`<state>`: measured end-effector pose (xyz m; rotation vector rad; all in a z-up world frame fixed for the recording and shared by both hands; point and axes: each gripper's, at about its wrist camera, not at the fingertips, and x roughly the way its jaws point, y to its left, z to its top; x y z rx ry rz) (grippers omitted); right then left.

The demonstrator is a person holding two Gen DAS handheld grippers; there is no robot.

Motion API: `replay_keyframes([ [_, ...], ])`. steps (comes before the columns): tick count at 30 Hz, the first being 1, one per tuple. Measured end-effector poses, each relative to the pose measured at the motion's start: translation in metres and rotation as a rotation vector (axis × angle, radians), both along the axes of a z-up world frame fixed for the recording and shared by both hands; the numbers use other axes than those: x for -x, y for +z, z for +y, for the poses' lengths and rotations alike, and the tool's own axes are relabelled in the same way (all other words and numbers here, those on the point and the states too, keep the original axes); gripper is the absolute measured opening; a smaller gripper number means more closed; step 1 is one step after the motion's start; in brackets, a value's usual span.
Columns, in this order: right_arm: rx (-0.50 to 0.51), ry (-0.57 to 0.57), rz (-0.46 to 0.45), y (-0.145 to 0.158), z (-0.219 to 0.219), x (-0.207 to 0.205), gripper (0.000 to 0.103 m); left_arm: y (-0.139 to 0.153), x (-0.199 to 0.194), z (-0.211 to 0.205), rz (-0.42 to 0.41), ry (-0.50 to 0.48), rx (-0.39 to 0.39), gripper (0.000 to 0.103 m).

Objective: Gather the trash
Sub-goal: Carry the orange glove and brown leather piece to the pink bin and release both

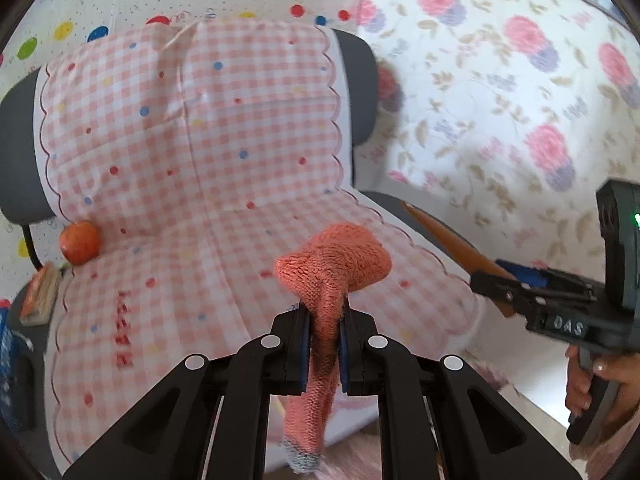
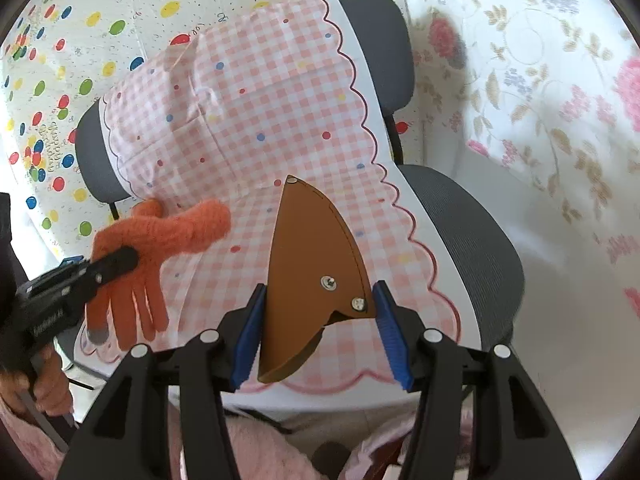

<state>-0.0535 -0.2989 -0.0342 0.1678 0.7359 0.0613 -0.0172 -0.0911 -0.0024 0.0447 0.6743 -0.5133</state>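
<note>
Both picks are made: the left gripper pinches the glove, the right gripper clamps the brown pouch. Next, carry both off the chair to a bin.

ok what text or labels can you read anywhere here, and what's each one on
"DAS": white letters on the right tongs body.
Red stitched characters on the gingham chair cover: too blurred to read.
Pale print on the left tongs body: too blurred to read.
Small script on the balloon-print sheet: unreadable.
</note>
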Motion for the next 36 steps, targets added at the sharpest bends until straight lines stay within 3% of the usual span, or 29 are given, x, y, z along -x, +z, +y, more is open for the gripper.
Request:
replay_keyframes([
  [8,0.042,-0.083,0.037,-0.012,-0.012,0.064,0.052,-0.031,0.052,-0.024,0.041,-0.074,-0.013,0.012],
  [19,0.111,-0.251,0.075,-0.025,-0.042,0.153,0.053,-0.053,0.097,-0.099,0.082,-0.299,-0.02,0.012],
  [28,0.065,-0.328,0.069,-0.033,-0.07,0.175,0.053,-0.056,0.108,-0.15,0.091,-0.406,-0.026,0.015],
  [29,0.054,-0.328,0.065,-0.035,-0.075,0.175,0.054,-0.057,0.107,-0.154,0.095,-0.412,-0.029,0.018],
  [31,0.042,-0.334,0.064,-0.038,-0.081,0.171,0.054,-0.061,0.103,-0.163,0.115,-0.412,-0.045,0.049],
  [32,0.032,-0.337,0.074,-0.041,-0.086,0.169,0.06,-0.063,0.1,-0.165,0.106,-0.377,-0.056,0.068],
  [33,0.025,-0.352,0.079,-0.043,-0.09,0.169,0.066,-0.065,0.097,-0.163,0.099,-0.356,-0.059,0.077],
  [36,0.004,-0.38,0.09,-0.047,-0.102,0.176,0.071,-0.067,0.093,-0.155,0.108,-0.343,-0.054,0.08],
])
